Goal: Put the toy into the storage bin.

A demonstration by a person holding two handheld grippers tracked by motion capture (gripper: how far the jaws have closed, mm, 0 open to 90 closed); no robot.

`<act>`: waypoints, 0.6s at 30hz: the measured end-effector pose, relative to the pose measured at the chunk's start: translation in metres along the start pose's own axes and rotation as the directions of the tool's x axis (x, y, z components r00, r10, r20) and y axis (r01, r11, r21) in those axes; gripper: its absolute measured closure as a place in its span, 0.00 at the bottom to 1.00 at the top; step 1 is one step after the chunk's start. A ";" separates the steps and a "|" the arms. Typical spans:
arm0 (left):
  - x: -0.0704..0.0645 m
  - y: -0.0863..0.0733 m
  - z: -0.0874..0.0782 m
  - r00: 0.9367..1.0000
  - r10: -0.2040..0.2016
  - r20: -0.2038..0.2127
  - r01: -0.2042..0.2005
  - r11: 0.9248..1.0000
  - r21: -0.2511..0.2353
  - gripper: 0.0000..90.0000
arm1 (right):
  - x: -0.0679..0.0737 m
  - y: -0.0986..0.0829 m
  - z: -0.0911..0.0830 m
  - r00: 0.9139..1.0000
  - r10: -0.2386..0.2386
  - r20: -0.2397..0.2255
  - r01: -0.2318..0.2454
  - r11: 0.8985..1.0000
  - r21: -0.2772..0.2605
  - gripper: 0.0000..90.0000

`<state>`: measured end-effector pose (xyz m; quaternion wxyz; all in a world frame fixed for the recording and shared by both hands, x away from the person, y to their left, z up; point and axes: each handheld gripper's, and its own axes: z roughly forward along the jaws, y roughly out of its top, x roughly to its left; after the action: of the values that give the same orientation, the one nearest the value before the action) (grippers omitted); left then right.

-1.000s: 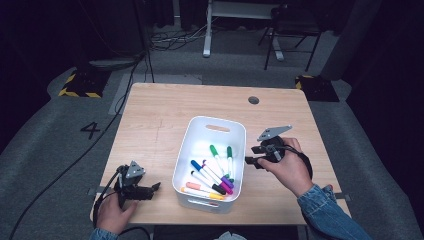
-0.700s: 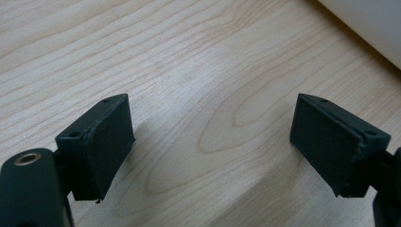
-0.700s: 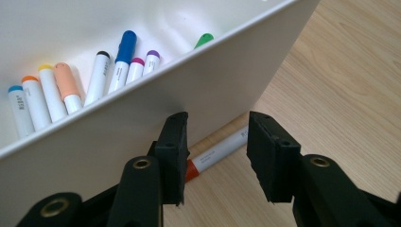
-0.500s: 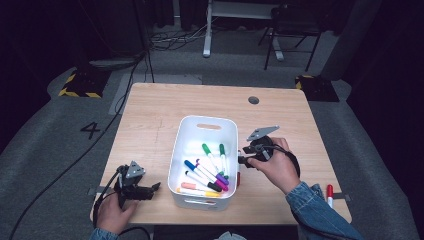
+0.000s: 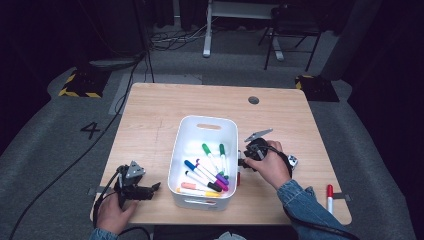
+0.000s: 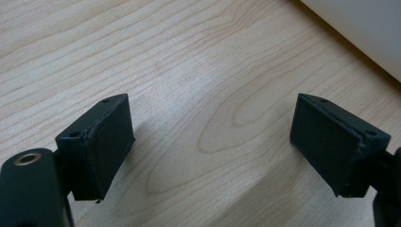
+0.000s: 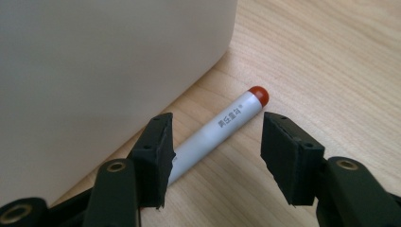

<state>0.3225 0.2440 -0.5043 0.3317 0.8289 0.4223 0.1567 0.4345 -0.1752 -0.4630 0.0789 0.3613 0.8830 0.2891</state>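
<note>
1. Your right gripper [image 7: 215,158] has its jaws spread, low over the wooden table [image 7: 331,71].
2. The white marker with the red end [image 7: 222,130] lies flat between those jaws, nearer one finger [image 7: 153,158], just beside the white plastic bin [image 7: 104,71].
3. Your left gripper [image 6: 210,151] is spread wide over bare wood, holding nothing.

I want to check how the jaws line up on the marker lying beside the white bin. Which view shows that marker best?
The right gripper view: the marker lies on the table against the white bin, between the open jaws of the right gripper, its red end and print clear. In the high view only a red sliver shows by the bin.
</note>
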 end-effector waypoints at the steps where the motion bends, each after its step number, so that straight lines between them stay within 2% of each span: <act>1: 0.000 0.000 0.000 1.000 0.000 0.002 0.000 1.000 0.000 0.16 | 0.000 -0.001 0.002 1.000 0.003 -0.002 -0.003 1.000 0.004 0.51; 3: 0.000 0.000 0.000 1.000 0.000 0.001 0.000 1.000 0.000 0.16 | 0.001 -0.003 0.006 1.000 0.012 -0.010 -0.012 1.000 0.008 0.50; 6: 0.000 0.000 0.000 1.000 -0.001 0.003 0.001 1.000 0.001 0.16 | 0.001 -0.006 0.010 1.000 -0.003 0.003 0.003 0.999 0.033 0.55; 9: 0.000 0.000 0.000 1.000 0.000 0.001 0.000 1.000 0.000 0.16 | 0.002 -0.010 0.008 1.000 -0.008 0.023 0.007 0.998 0.055 0.66; 12: 0.000 0.000 0.000 1.000 0.000 0.001 0.000 1.000 0.000 0.16 | 0.005 -0.013 0.005 0.998 -0.024 0.063 0.019 0.997 0.081 0.85; 14: 0.000 0.000 0.000 1.000 0.001 -0.001 -0.001 1.000 0.000 0.16 | 0.006 -0.014 0.003 0.997 -0.024 0.078 0.018 0.996 0.084 0.85; 18: 0.000 0.000 0.000 1.000 0.000 0.002 0.000 1.000 0.000 0.16 | 0.006 -0.015 0.003 0.997 -0.018 0.077 0.012 0.997 0.081 0.86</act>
<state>0.3226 0.2440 -0.5045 0.3321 0.8291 0.4220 0.1557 0.4225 -0.1780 -0.4736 0.1005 0.3685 0.8929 0.2384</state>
